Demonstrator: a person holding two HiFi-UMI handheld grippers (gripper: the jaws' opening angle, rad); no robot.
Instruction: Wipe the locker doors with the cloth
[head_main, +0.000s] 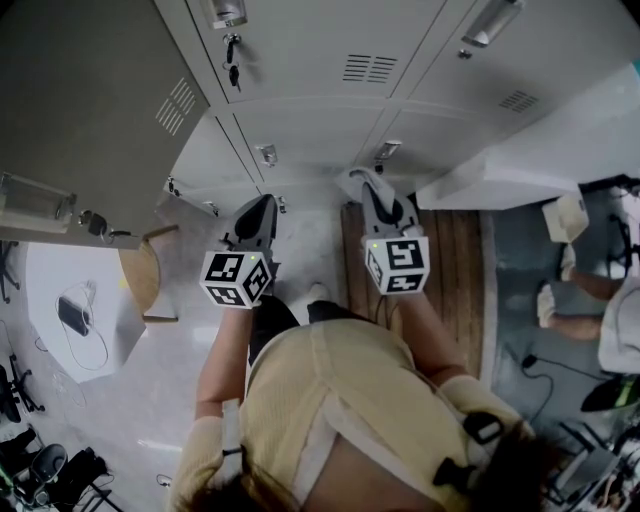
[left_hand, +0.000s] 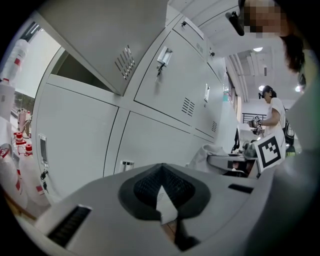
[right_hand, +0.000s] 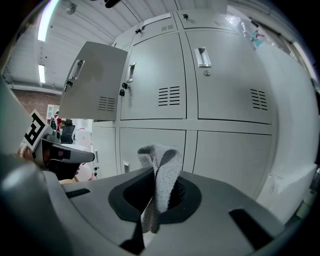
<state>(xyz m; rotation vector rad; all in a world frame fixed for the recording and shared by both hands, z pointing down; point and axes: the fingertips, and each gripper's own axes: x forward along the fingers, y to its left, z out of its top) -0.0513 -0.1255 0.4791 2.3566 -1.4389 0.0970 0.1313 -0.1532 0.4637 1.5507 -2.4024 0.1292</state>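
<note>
In the head view, the left hand-held gripper (head_main: 258, 212) and the right hand-held gripper (head_main: 372, 195) are held side by side, near the lower locker doors (head_main: 300, 130). A grey cloth (head_main: 356, 180) is bunched at the right one's tip, and an open door (head_main: 90, 110) stands at far left. In the left gripper view, the left hand-held gripper (left_hand: 162, 194) is drawn closed with nothing in it, facing pale doors (left_hand: 155, 140). In the right gripper view, the right hand-held gripper (right_hand: 159, 197) is clenched on the cloth (right_hand: 162, 165), which rises from the jaws and flops over, apart from the doors (right_hand: 230, 150) beyond. The cloth looks light, soft and limp, with a knitted texture that should grip well. It is held by a bunched fold, so probably only the loose top can press against the smooth, stiff metal. Handles and vents may snag it.
</note>
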